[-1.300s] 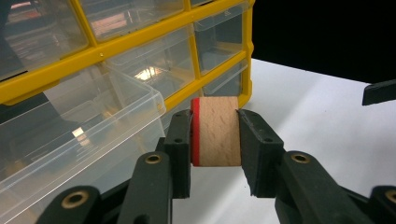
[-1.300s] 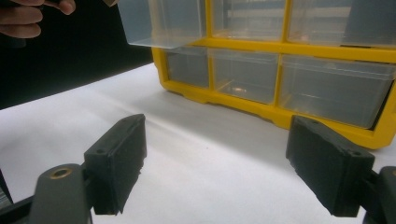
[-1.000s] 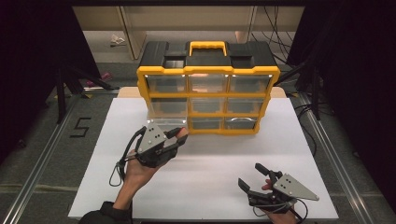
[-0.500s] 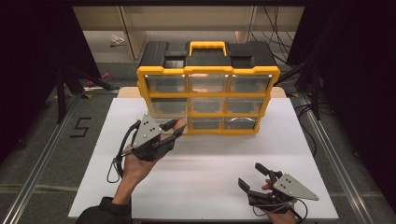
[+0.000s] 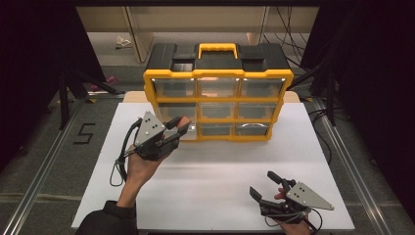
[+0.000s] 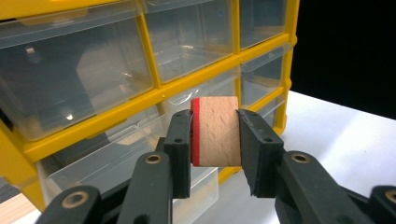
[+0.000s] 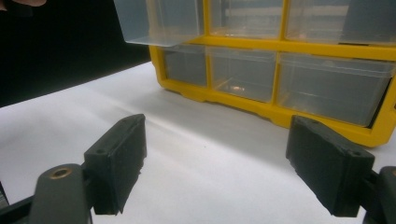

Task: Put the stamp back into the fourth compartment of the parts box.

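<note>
- The left gripper (image 6: 215, 140) clamps a small wooden block (image 6: 219, 131) between its 2 black jaws; both pads press flat against the block's opposite sides, and the jaws stand only partly apart, just as wide as the block.
- The block is pale, grainy wood with 1 bright red face, which lies against the pad at the left of the left gripper view. Its top edge stands a little above the jaw tips.
- In the high view the left gripper (image 5: 179, 128) is held off the white table (image 5: 220, 171) by a hand (image 5: 139, 166), just in front of the lower left corner of a yellow organiser (image 5: 218, 105) with clear drawers.
- 1 clear drawer (image 6: 140, 163) in the lower left of the organiser is pulled out, and the block hangs just above and in front of it, near its open top; I cannot tell whether they touch.
- The right gripper (image 7: 215, 158) has its jaws spread wide with nothing between them, only bare table.
- In the high view the right gripper (image 5: 264, 188) sits low at the near right of the table, well apart from the organiser and the block.
</note>
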A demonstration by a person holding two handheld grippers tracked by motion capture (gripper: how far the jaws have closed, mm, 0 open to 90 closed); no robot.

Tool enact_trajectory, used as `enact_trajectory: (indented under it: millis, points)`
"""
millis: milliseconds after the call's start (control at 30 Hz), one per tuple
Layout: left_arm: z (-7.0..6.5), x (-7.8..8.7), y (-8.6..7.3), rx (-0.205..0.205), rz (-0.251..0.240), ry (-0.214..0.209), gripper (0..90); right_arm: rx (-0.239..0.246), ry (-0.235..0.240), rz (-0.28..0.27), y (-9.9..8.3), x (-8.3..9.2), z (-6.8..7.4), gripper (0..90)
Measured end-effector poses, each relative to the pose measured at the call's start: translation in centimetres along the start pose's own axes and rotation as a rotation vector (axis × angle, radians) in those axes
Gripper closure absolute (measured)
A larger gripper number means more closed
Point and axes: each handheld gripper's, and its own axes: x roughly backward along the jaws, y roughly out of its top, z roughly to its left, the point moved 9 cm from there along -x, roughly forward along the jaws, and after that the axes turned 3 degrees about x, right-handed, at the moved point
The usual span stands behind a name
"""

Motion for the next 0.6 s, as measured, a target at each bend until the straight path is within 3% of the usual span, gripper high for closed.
enact_trajectory:
  millis: [600]
  points:
    - [1.6,-0.4,0.7,0.041,-0.031,0.032,66.3,-0.002,0.002,0.003,0.0,0.0,0.0,21.1]
